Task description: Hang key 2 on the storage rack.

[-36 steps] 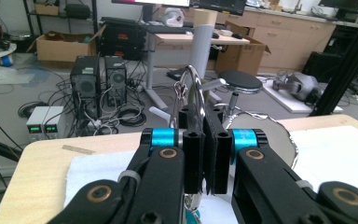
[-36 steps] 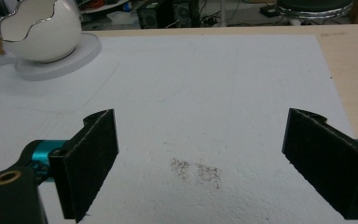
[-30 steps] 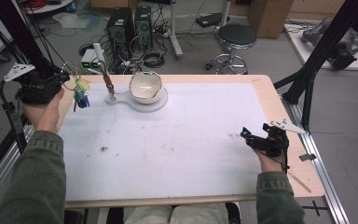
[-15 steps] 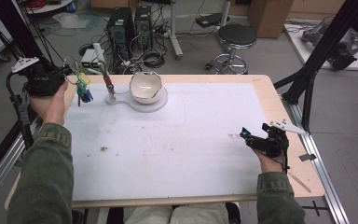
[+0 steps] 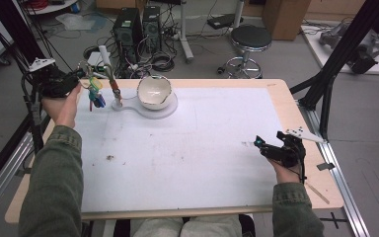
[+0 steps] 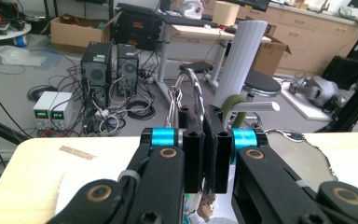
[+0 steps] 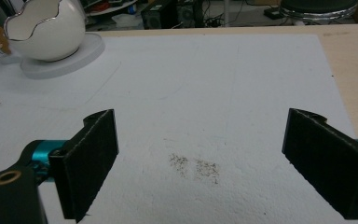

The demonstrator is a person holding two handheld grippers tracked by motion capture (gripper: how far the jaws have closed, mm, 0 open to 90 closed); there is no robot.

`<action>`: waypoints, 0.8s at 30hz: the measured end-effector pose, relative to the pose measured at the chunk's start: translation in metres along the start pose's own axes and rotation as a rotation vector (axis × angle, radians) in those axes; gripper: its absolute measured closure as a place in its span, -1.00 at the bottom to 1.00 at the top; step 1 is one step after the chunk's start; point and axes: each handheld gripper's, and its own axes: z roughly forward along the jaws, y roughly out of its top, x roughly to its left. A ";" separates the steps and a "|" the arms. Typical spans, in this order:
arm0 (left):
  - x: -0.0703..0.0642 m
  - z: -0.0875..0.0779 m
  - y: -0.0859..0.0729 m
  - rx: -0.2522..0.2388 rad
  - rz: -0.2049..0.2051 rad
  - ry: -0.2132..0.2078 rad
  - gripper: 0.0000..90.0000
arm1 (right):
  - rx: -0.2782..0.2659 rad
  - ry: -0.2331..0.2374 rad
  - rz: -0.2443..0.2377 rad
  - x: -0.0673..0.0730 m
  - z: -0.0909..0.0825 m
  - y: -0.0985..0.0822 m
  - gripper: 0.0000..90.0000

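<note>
White foam sheet (image 5: 187,148) covers the table. The left gripper (image 5: 81,75), raised at the far left corner, has its jaws pressed together on a metal key ring (image 6: 186,100); coloured bits (image 5: 94,94) dangle beneath, too blurred to identify. The right gripper (image 7: 200,163) rests wide open and empty near the right edge. An egg-shaped bowl (image 5: 154,92) sits on its stand (image 5: 165,109).

open white mat (image 5: 187,148) mid-table, bowl (image 5: 154,91) far left

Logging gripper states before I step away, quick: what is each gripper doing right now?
Left gripper: jaws shut on a metal ring with small coloured items hanging from it.
Right gripper: jaws wide open, holding nothing, above the white mat.
</note>
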 end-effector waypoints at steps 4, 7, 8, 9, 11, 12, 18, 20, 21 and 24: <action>-0.001 0.006 -0.001 0.013 0.006 -0.009 0.93 | -0.004 -0.003 0.004 -0.002 -0.001 0.000 -0.79; -0.003 0.009 -0.003 0.018 0.008 -0.019 0.93 | -0.004 -0.004 0.003 -0.002 -0.001 -0.001 -0.79; -0.005 0.010 -0.004 0.021 0.010 -0.021 0.93 | -0.004 -0.003 0.003 -0.003 -0.001 -0.001 -0.79; -0.005 0.011 -0.004 0.024 0.012 -0.024 0.93 | -0.004 -0.002 0.007 -0.003 -0.001 -0.001 -0.79; -0.007 0.012 -0.005 0.026 0.020 -0.026 0.93 | 0.000 0.000 0.009 -0.002 -0.001 -0.001 -0.79; -0.007 0.012 -0.005 0.025 0.017 -0.027 0.93 | 0.000 0.001 0.008 -0.002 -0.001 -0.001 -0.79; -0.002 0.011 -0.004 0.036 0.035 0.020 0.93 | 0.003 0.007 0.010 -0.001 0.000 -0.002 -0.79; 0.003 0.009 -0.002 0.030 0.019 0.039 0.93 | 0.004 0.007 0.008 -0.001 0.000 -0.002 -0.79; 0.005 0.008 -0.001 0.026 0.015 0.048 0.93 | 0.004 0.007 0.008 -0.001 0.000 -0.002 -0.79; 0.009 0.004 0.001 0.017 0.012 0.065 0.93 | 0.002 0.008 0.006 -0.001 0.001 -0.002 -0.79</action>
